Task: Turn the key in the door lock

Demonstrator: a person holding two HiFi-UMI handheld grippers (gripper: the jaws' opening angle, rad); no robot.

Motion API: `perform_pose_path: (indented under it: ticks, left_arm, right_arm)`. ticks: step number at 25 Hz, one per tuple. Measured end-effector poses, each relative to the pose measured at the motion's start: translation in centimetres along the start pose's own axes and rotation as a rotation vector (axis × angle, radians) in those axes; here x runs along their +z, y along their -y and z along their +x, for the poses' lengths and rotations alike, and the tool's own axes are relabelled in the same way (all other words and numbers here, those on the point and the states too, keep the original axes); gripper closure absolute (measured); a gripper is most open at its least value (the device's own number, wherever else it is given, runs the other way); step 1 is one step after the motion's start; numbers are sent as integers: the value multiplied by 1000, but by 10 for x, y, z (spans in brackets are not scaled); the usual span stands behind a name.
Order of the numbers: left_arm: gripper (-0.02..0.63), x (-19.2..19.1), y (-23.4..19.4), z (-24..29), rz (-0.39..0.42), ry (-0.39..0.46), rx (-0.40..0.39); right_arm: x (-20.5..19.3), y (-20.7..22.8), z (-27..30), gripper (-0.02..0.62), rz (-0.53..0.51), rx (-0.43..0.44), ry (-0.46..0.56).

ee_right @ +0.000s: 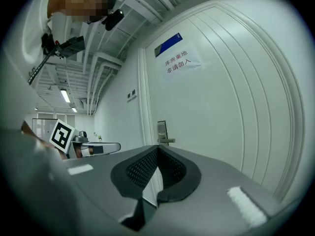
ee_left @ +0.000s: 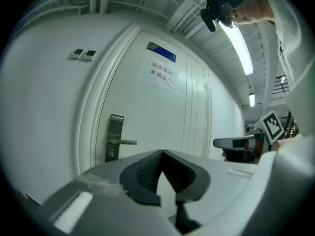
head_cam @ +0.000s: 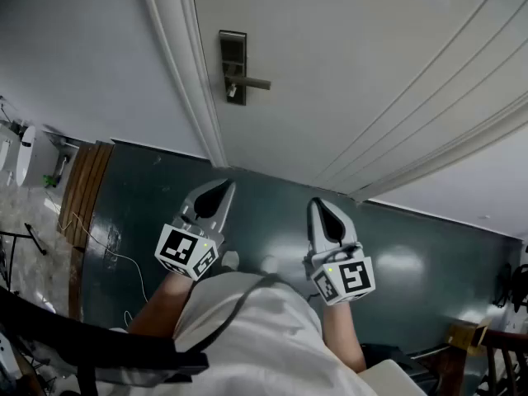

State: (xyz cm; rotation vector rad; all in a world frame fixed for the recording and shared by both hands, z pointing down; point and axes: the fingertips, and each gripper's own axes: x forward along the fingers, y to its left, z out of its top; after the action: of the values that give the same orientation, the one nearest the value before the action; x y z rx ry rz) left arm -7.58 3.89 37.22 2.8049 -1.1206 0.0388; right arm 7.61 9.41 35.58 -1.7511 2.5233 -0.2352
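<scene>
The left gripper (head_cam: 228,186), grey with black pads, and the right gripper (head_cam: 317,203) both point level toward a door. Each has its jaws pressed together with nothing between them, and both are well apart from the lock. A tall white panelled door (head_cam: 355,64) fills the view ahead, above a dark green glossy floor (head_cam: 272,213). High on the door, a blue rectangular plaque (ee_left: 161,52) sits over a white paper notice (ee_left: 162,73). The notice carries two lines of Chinese characters, 库房重地 and 非请勿入. Near the door's left edge is a dark metal lock plate (head_cam: 233,66), with a silver lever handle (head_cam: 252,82) pointing right. Just below the lever, a small pale key (head_cam: 232,92) seems to stick out of the plate, though it is too small to be sure.
</scene>
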Motion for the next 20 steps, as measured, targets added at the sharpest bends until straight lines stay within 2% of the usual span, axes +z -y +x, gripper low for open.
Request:
perform_pose_path:
  ticks: [5,12,16,20]
  left_arm:
    - [601,-4,-5,5,-50,2,21]
    - [600,-9,5,12,29,-15,28]
    - [598,-8,19,12,34,-8,27]
    - [600,-15,36,17,5,-5,33]
  right_arm:
    - [-1,8,0,588,-3,3,-3]
    - [0,22,-10,588,17,25,15]
    - [-4,32,-22,588,32,26,10]
    - [-18,44,-27,588,24,30,-25]
